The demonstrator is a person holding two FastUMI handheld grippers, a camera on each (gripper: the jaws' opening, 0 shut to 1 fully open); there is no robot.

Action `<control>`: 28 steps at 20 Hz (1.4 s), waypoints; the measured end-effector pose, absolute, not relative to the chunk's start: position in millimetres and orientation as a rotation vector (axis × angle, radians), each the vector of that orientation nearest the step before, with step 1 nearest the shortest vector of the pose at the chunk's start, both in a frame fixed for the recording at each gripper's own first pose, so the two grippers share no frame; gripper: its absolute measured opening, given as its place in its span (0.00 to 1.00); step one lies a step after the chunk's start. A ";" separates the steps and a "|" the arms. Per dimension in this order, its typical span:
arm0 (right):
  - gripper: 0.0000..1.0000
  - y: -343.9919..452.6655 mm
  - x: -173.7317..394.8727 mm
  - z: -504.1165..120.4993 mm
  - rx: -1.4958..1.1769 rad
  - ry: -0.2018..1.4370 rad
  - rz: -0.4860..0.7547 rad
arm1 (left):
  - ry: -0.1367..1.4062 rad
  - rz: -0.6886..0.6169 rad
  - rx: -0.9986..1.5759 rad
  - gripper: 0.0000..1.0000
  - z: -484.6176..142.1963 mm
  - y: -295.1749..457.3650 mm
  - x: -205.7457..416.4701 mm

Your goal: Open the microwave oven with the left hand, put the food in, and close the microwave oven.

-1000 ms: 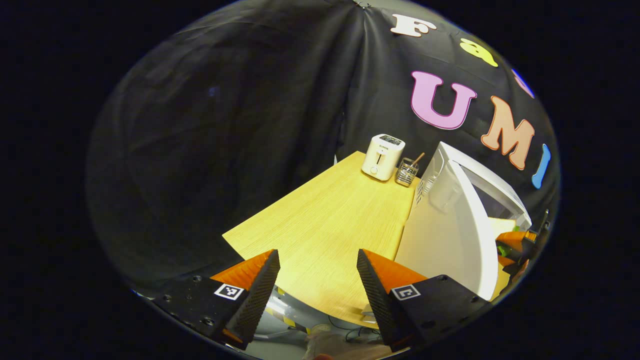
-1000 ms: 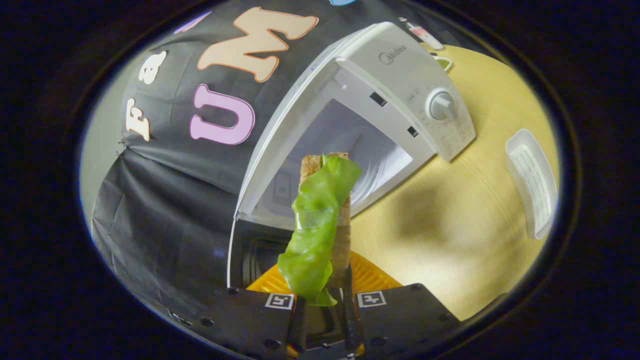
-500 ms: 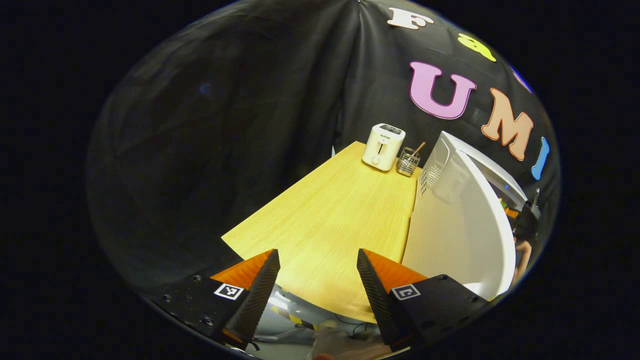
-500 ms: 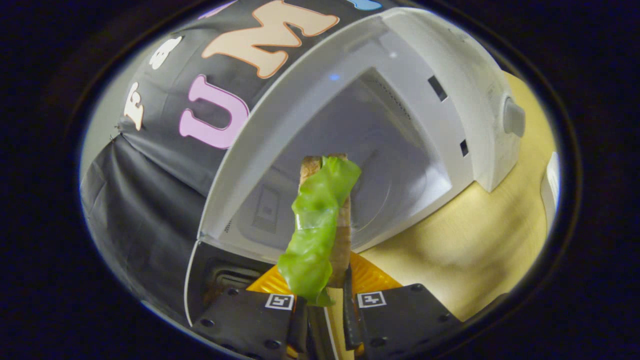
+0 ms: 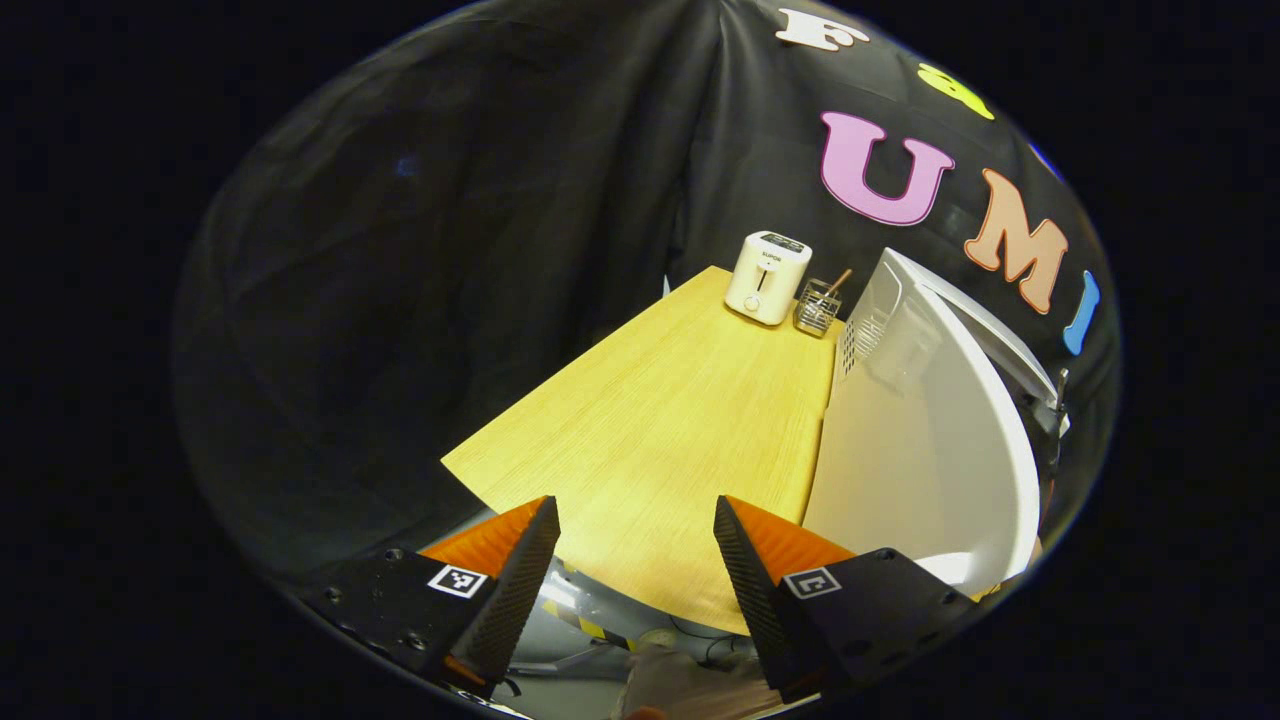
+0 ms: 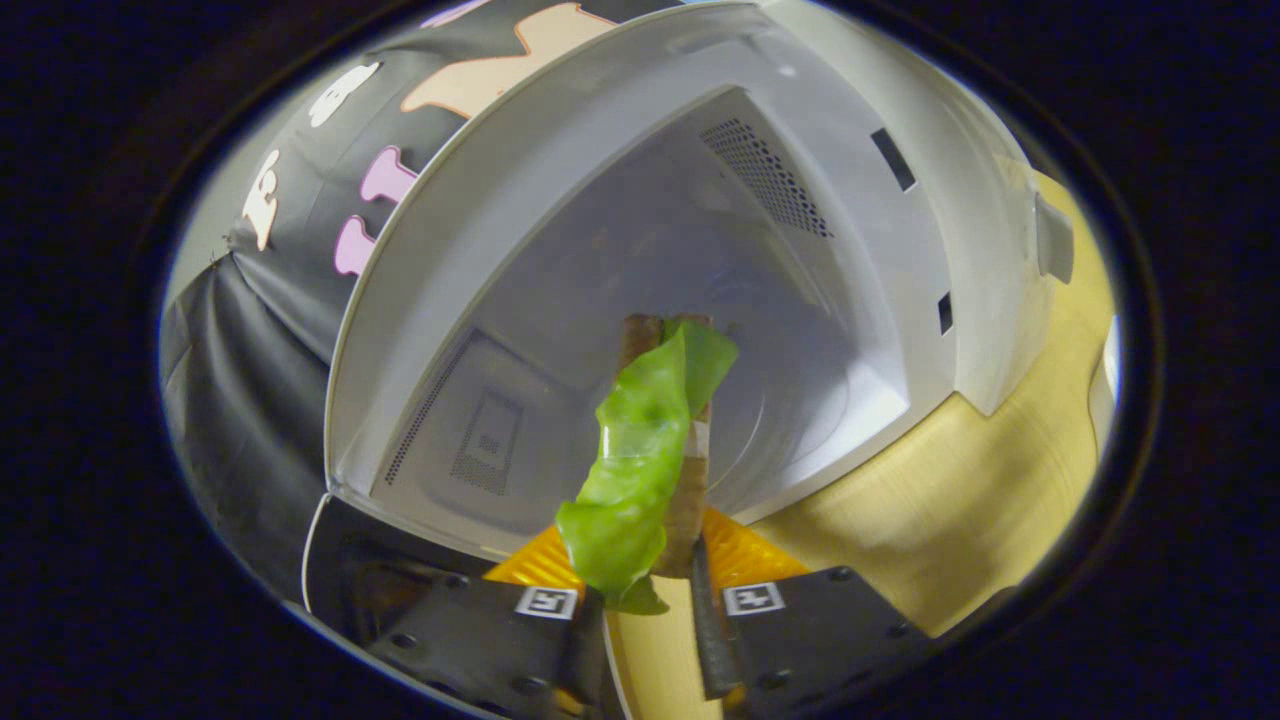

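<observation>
Left gripper: we see it spread wide with nothing between its fingers, hanging off the near edge of the wooden table.
Door: swung open, a smooth white curved panel standing just to the right of that idle claw in the left gripper view.
Back corner: a small white toaster and a wire utensil holder sit side by side, well apart from the action.
Right gripper: we see it pinching the food, both fingers pressed on its lower end.
Sandwich: a brown slice of bread with a glossy, limp green lettuce leaf draped down its face, long axis running straight ahead from the claw.
Key relation: the tip of the sandwich points into the open microwave oven, whose mouth lies dead ahead; we judge the right hand is the nearer one by far.
Cavity: pale, smooth walls, perforated vent patches, a round glass turntable on the floor.
Next, we reckon: push forward and lower it onto the turntable, minding the lower lip.
</observation>
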State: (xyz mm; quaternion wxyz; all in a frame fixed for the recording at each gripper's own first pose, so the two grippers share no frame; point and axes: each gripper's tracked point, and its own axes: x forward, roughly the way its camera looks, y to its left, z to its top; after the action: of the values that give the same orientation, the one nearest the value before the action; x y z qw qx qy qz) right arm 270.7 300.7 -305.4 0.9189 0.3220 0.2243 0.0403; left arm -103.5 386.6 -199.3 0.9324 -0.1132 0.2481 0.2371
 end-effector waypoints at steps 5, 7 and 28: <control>0.53 280.0 279.2 -310.7 0.557 0.413 -0.007 | 0.518 0.464 -0.239 0.92 -201.9 378.1 -91.3; 0.64 265.9 277.9 -314.4 0.482 0.397 -0.049 | 0.522 0.463 -0.241 0.92 -202.8 378.2 -91.3; 0.92 245.3 177.1 -282.6 0.182 0.358 0.031 | 0.517 0.350 -0.186 0.74 -198.4 349.7 -75.3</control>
State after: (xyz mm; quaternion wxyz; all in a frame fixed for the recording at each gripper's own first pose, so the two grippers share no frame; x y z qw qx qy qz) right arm 177.1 245.3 -282.6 0.9798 0.0902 0.1780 0.0152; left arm -75.3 349.7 -198.4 0.9475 -0.0913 0.2537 0.1720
